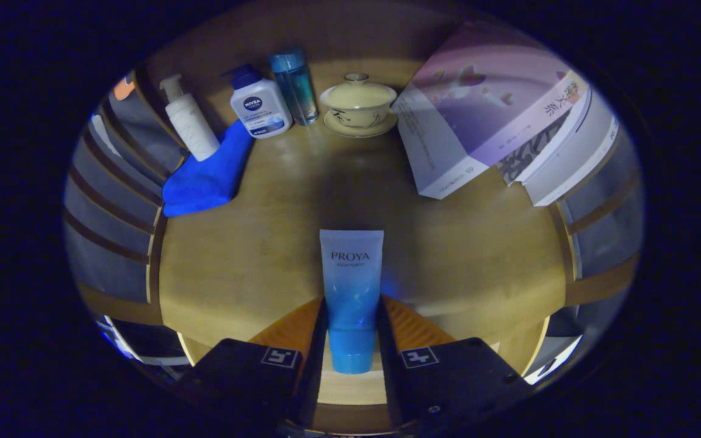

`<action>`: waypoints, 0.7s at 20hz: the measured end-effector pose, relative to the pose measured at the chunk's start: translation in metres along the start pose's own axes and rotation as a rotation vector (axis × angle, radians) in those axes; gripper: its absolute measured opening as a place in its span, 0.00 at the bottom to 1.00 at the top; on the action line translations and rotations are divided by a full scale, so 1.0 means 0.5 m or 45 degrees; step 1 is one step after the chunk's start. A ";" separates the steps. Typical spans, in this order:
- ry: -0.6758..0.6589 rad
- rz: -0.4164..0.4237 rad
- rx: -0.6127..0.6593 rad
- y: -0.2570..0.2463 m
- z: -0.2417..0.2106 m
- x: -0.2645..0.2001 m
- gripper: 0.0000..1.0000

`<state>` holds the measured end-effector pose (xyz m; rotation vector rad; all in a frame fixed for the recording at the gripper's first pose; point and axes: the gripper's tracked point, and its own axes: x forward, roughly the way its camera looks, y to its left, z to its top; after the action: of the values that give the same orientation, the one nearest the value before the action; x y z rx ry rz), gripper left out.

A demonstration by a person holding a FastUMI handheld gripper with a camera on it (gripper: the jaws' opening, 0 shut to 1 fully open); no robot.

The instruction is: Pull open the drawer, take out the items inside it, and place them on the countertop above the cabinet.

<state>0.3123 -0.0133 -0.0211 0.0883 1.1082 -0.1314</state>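
Gripper view: the gripper [352, 331] is clamping the blue tube [351, 286] between both fingers, carrying it over the countertop [265, 243] for placement.

Materials and finishes, cabinet top

Countertop [253, 255]: matt wood, faint grain. Blue tube [351, 286], held between the gripper [352, 331] fingers: smooth satin plastic. Blue cloth [207, 173]: soft, napped. Lidded cup [358, 103]: glazed ceramic. Boxes [484, 103]: smooth printed card. Bottles [259, 106]: glossy plastic.
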 end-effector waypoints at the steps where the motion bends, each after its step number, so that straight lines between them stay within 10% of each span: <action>1: -0.009 0.001 -0.004 0.003 0.002 0.001 0.48; 14: -0.319 0.095 -0.063 0.046 -0.026 -0.157 0.56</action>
<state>0.2697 0.0159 0.0436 0.0671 0.8564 -0.0463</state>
